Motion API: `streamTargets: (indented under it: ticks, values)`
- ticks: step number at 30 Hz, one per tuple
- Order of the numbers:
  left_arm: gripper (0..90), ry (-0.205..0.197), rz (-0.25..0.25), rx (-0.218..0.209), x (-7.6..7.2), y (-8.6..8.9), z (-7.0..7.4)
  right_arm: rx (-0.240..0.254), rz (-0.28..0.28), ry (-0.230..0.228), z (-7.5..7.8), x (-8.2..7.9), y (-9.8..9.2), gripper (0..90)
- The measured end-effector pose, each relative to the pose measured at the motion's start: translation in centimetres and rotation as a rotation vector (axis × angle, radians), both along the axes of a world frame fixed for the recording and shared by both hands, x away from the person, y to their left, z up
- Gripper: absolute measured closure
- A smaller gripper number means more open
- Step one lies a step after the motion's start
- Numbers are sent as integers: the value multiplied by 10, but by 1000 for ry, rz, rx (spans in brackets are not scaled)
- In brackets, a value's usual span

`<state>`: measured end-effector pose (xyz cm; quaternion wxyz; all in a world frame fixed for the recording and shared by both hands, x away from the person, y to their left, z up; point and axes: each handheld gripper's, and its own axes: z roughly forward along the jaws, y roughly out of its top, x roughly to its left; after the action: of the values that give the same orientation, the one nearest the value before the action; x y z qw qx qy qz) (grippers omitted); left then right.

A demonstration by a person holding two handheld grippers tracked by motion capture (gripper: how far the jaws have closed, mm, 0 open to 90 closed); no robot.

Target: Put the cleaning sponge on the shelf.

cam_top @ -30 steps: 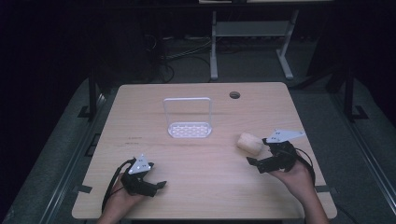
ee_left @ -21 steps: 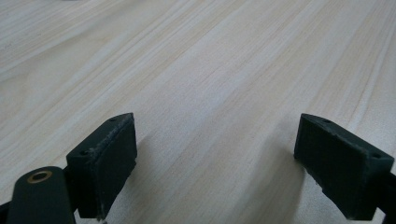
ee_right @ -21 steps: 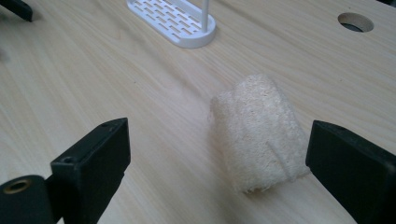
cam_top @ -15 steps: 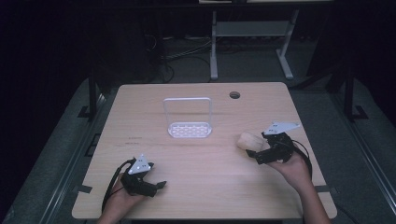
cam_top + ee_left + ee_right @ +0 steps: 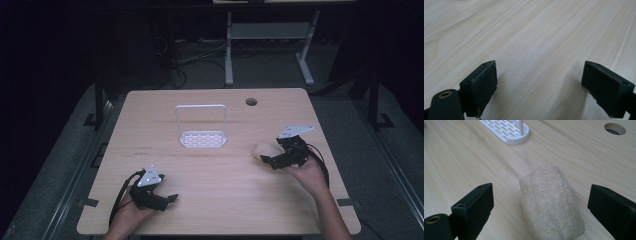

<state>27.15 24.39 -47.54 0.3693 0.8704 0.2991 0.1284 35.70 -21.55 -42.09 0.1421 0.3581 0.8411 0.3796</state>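
While the right tongs (image 5: 540, 205) gape apart, loofah sponge (image 5: 551, 202) between them untouched, left tongs (image 5: 537, 87) apart over bare table (image 5: 536, 37)

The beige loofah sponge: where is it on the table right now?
The beige loofah sponge lies on the right side of the wooden table, between the open jaws of the right hand-held gripper, right of the white slotted rack.

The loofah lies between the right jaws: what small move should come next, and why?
Probably close the right gripper on the loofah. Its jaws stand open on either side of the loofah, not touching it, and the loofah lies on the table, so a grasp seems ready.
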Motion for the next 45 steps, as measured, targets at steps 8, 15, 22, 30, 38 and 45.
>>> streamTargets:
  ticks: [8, 15, 22, 30, 38, 45]
  values:
    - [124, 0, -2, 1, 0, 0, 0, 21, 3, 16, -8, 9, -3, 64]
    - [124, 1, -2, 0, 0, 0, 0, 26, 14, 36, -17, 13, -3, 64]
    - [123, 1, -1, 1, 0, 0, 0, 15, 12, 42, -22, 16, -1, 64]
    - [123, 1, -2, 1, 0, 0, 0, 2, 11, 61, -29, 19, 2, 64]
    - [123, 1, -2, 2, 0, 0, 0, -29, 18, 70, -38, 23, 7, 70]
    - [123, 1, -1, 1, 0, 0, 0, -47, 16, 62, -40, 23, 6, 140]
